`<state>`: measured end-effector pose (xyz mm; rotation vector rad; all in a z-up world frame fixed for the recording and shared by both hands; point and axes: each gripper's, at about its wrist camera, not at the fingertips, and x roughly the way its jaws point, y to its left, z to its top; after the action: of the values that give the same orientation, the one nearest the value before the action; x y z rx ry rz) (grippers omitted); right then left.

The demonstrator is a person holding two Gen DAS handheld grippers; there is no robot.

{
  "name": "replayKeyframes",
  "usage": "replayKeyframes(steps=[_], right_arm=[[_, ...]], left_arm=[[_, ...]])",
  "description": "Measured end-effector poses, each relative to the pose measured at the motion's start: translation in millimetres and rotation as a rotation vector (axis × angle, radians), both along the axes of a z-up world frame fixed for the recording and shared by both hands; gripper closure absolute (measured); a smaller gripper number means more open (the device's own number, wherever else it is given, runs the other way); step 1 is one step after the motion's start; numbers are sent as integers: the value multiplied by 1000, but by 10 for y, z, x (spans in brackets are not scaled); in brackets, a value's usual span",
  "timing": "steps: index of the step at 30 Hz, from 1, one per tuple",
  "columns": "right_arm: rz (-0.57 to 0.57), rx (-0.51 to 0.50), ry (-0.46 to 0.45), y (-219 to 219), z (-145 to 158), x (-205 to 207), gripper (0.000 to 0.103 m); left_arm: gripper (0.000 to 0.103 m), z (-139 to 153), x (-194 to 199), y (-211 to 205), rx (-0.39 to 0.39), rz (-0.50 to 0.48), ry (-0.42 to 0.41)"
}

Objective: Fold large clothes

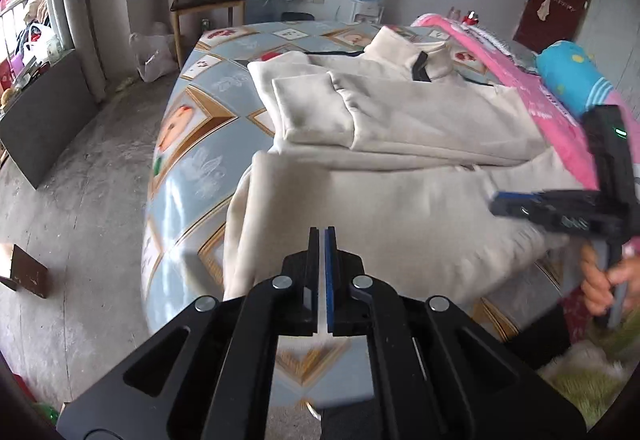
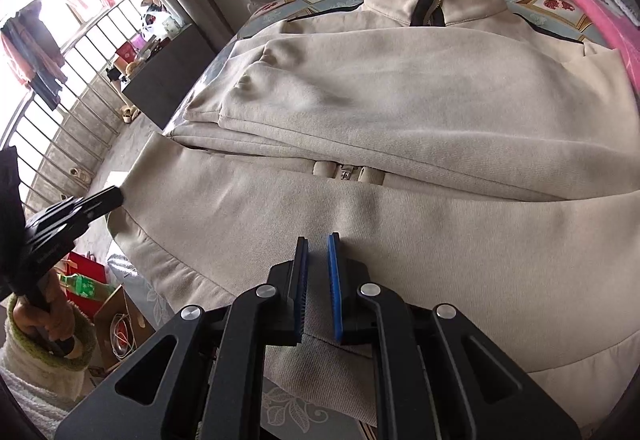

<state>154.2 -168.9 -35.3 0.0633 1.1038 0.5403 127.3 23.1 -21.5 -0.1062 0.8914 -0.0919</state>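
Concrete floor [image 1: 80, 199] surrounds the patterned counter [image 1: 192, 127]. On it lies the cream jacket [image 2: 400, 99], sleeves folded across its body. Left hand-held gripper [image 1: 323, 236]: clenched on the jacket's left hem edge. Right hand-held gripper [image 2: 318, 244]: grasping the near hem fold.

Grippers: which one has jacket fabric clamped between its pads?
The right gripper: cream jacket hem sits between its blue pads. The left gripper is shut, with nothing visibly clamped.
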Motion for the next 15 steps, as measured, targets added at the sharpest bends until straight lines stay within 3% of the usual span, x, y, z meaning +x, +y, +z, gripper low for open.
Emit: replayKeyframes(steps=[4, 6, 9, 13, 15], right_arm=[[-2, 5, -1, -23, 9, -24, 94], [-3, 8, 0, -27, 10, -28, 94], [-4, 6, -3, -23, 9, -32, 94], [-4, 18, 3, -40, 3, -23, 94], [-6, 21, 6, -39, 2, -17, 94]], left_arm=[[101, -225, 260, 192, 46, 112, 37], [101, -221, 246, 298, 8, 133, 30], [101, -127, 170, 348, 108, 189, 18], [99, 57, 64, 224, -4, 119, -20], [98, 134, 20, -80, -80, 0, -31]])
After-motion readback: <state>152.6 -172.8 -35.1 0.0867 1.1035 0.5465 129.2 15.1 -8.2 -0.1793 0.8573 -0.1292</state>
